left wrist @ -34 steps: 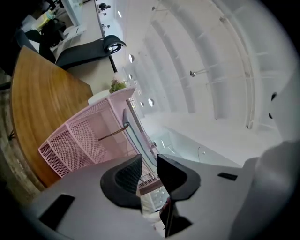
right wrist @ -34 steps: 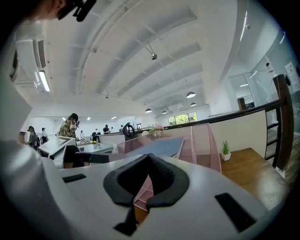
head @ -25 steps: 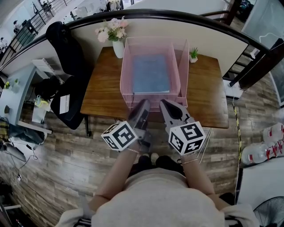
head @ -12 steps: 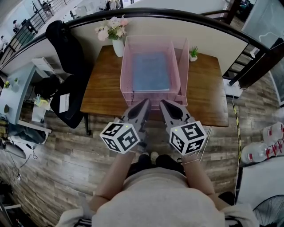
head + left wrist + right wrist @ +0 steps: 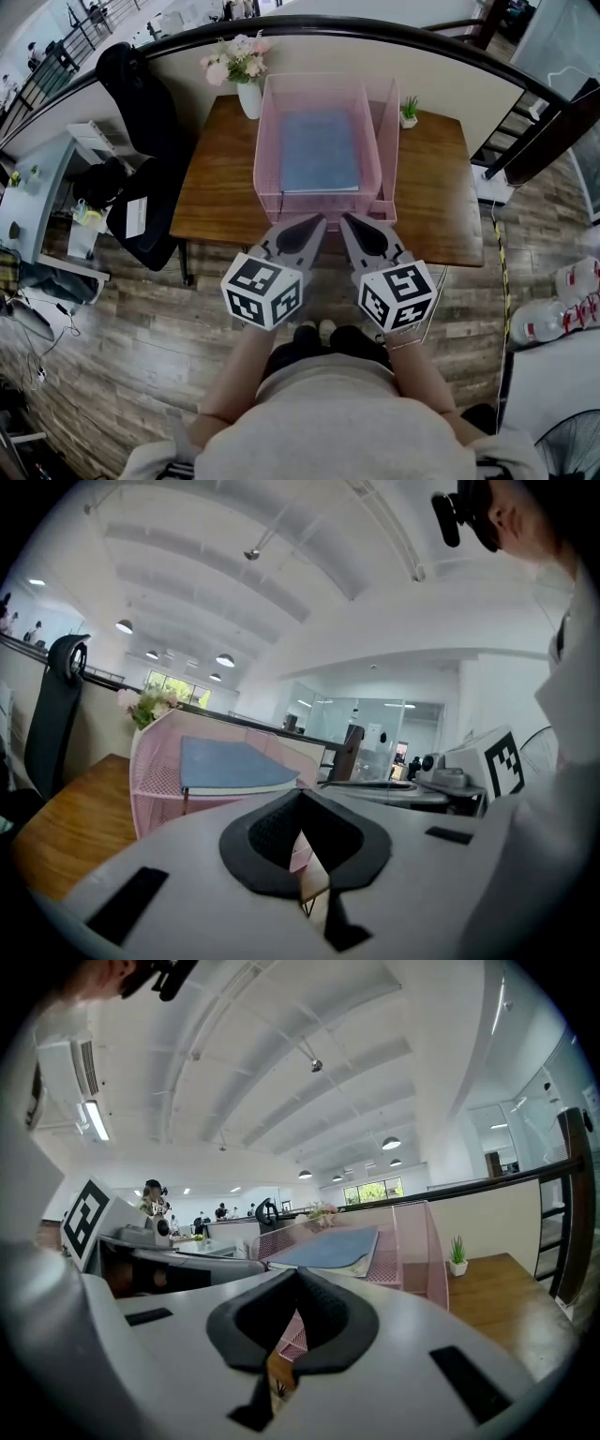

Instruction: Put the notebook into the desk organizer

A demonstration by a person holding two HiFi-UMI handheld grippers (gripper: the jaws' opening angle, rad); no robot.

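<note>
Looking down from the head view, we see a wood-plank floor [image 5: 112,356] spread around a brown wooden table [image 5: 220,202], which stands against a curved low wall [image 5: 473,84]. A black office chair [image 5: 141,131] sits just beside the table's left end.

On the middle of the table stands the pink mesh desk organizer [image 5: 269,141], with upright dividers on its right side. The blue notebook [image 5: 319,150] lies flat inside the organizer's wide compartment, its long edge toward us. Nothing grips it.

Below the table's near edge we hold both grippers side by side, pointing toward the organizer and apart from it. The left gripper [image 5: 317,223] has its jaws pressed together; in its own view the dark pads meet at the tips with nothing caught between them. The right gripper [image 5: 349,221] looks the same: its jaws are pressed together and empty, and the organizer and notebook show beyond them. Each gripper carries its marker cube at the rear, over our wrists.

At the table's far left corner stands a white vase of pale flowers [image 5: 247,84], just beside the organizer. A small potted plant [image 5: 409,114] sits at the far edge, to the right of the organizer's dividers
</note>
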